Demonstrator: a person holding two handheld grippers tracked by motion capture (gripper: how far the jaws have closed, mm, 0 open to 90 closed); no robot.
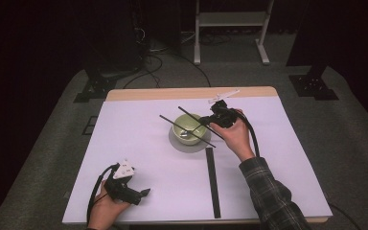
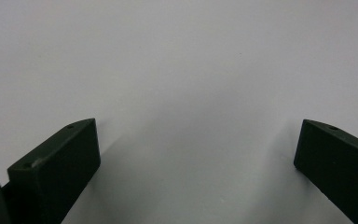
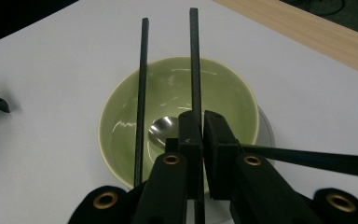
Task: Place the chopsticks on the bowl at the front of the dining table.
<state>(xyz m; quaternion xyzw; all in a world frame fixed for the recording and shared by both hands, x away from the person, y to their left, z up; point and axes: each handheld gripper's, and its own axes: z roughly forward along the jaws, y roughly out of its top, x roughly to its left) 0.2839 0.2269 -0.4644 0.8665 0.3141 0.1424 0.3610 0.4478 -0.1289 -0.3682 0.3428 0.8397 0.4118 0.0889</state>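
- Right now I have the right hand-held gripper (image 3: 196,122) clamped on 1 black chopstick (image 3: 194,56), its jaws nearly together around the thin stick.
- That chopstick reaches out over the green bowl (image 3: 121,116), and a 2nd chopstick (image 3: 141,93) runs beside it across the rim; I cannot tell whether the 2nd one is gripped or just resting.
- A metal spoon (image 3: 161,130) lies in the bottom of the bowl, which sits on a grey saucer (image 1: 191,147) near the middle of the table (image 1: 139,158).
- I judge the chopsticks light, stiff and slick: they would pivot or slide in a loose pinch, so the hold belongs near the thick end, squarely between the pads.
- The bowl looks glazed and breakable, so I would keep the sticks from levering on its rim.
- My right hand (image 1: 235,136) angles in from the bowl's right, jaws pointing left across it.
- The left hand-held gripper (image 2: 196,154) rests low at the table's near left, jaws wide apart with nothing between them.
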